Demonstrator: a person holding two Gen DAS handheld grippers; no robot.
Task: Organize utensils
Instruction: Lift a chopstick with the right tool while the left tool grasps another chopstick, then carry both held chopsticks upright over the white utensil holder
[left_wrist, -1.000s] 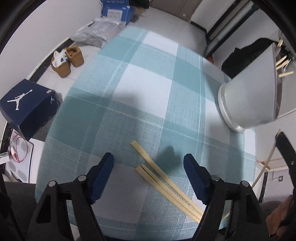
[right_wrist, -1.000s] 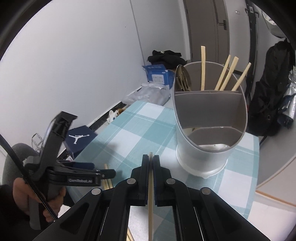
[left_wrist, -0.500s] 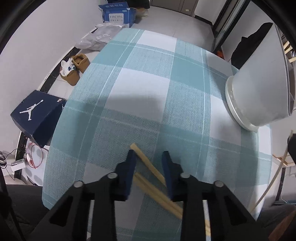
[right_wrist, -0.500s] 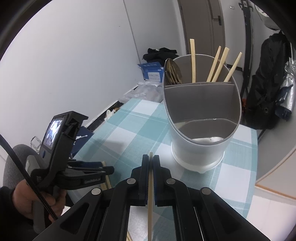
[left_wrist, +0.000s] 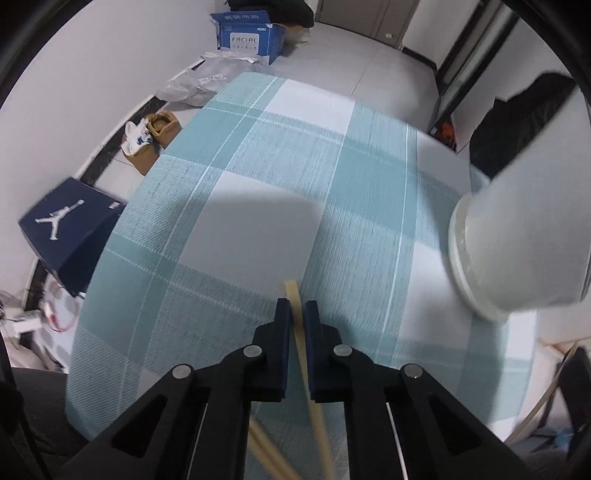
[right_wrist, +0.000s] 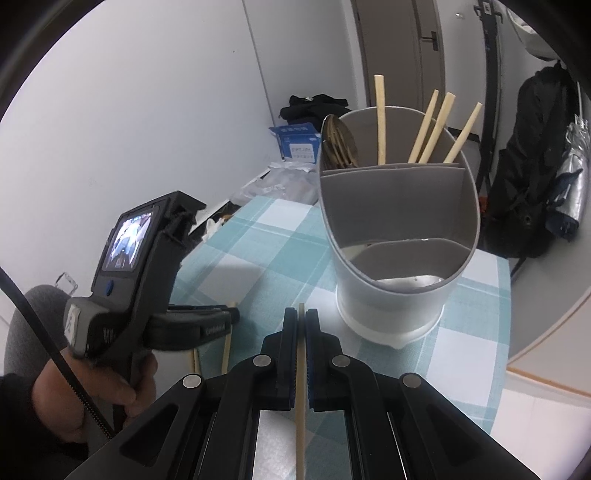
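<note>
Over the teal checked tablecloth (left_wrist: 258, 184), my left gripper (left_wrist: 297, 306) points steeply down, its jaws closing tight on a pale wooden chopstick (left_wrist: 316, 417) whose end pokes out past the pads. Two more chopsticks (left_wrist: 262, 450) lie below it on the cloth. My right gripper (right_wrist: 301, 314) is shut on another chopstick (right_wrist: 301, 387) and faces the grey divided utensil holder (right_wrist: 399, 221). Several chopsticks (right_wrist: 432, 125) and a dark spoon (right_wrist: 338, 142) stand in the holder's back compartments. The left gripper (right_wrist: 232, 314), held by a hand (right_wrist: 92, 398), shows at the left of the right wrist view.
The holder (left_wrist: 517, 240) stands at the table's right side. On the floor to the left are a navy shoe box (left_wrist: 66, 229), shoes (left_wrist: 151, 136), plastic bags (left_wrist: 192, 81) and a blue tissue box (left_wrist: 251, 37). A black backpack (right_wrist: 535, 166) leans behind the table.
My left gripper has gone from wide open to shut around one chopstick, which now sits between its pads. The right gripper has kept still, shut on its chopstick.
</note>
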